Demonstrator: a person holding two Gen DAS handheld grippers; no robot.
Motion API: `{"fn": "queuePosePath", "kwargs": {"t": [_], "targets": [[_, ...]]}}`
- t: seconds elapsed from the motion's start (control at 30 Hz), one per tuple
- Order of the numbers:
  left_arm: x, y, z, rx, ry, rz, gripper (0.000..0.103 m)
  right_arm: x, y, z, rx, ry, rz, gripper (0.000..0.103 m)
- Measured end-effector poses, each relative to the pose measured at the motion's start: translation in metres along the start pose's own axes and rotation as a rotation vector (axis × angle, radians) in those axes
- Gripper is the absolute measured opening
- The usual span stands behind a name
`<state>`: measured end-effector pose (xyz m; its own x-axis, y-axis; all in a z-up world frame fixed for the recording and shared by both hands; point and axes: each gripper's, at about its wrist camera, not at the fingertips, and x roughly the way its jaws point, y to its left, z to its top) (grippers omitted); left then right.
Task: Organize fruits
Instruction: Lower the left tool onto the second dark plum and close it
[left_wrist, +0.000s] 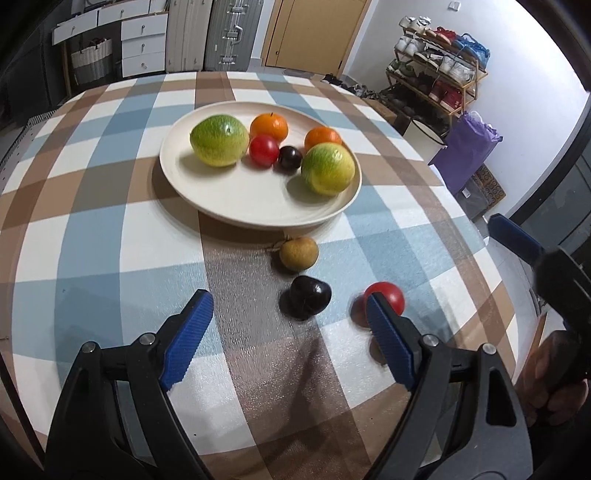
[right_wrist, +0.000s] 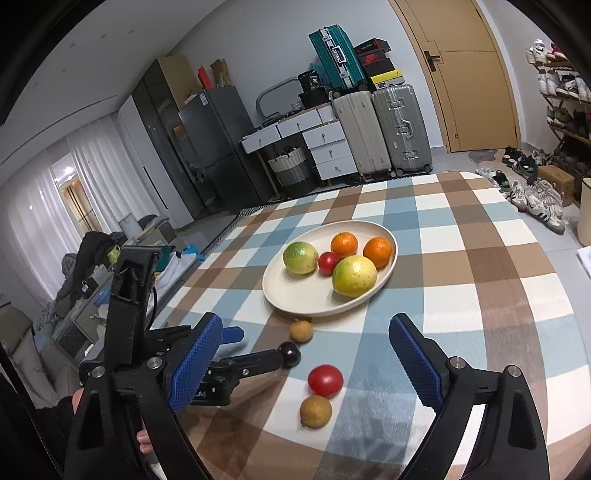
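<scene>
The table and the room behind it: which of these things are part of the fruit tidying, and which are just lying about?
Part of the job:
- plate with fruit on it
- loose red fruit
- dark fruit
- two brown fruits
- left gripper and right gripper, jaws open

Just lying about:
- suitcases
- shoe rack
- drawers

Open left tongs (left_wrist: 288, 325), dark plum (left_wrist: 309, 296), plate (left_wrist: 258, 206)

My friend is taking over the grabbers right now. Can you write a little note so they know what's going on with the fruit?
Left gripper: open, empty, over the dark plum.
Right gripper: open, empty.
Done: plate holds two green fruits, two oranges, a red tomato and a small plum.
Left on the cloth: dark plum, red tomato, and two brown longans.
</scene>
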<state>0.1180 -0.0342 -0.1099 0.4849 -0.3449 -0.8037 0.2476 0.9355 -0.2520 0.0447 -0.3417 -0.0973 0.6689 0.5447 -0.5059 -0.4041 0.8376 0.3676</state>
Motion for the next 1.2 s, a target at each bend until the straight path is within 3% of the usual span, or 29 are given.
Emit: {"fn": "queuePosePath", "kwargs": {"t": [0.67, 0.97, 1.2], "targets": [[0.020, -0.004, 0.001, 0.033, 0.004, 0.011, 0.081, -0.003, -0.005, -0.014, 0.031, 0.023, -0.002, 0.094], [0.022, -0.012, 0.002, 0.073, 0.008, -0.016, 0.054, -0.003, -0.005, -0.014, 0.031, 0.024, -0.001, 0.094], [0.023, -0.017, -0.001, 0.098, 0.033, -0.064, 0.022, -0.002, -0.005, -0.016, 0.028, 0.024, 0.003, 0.094]]}}
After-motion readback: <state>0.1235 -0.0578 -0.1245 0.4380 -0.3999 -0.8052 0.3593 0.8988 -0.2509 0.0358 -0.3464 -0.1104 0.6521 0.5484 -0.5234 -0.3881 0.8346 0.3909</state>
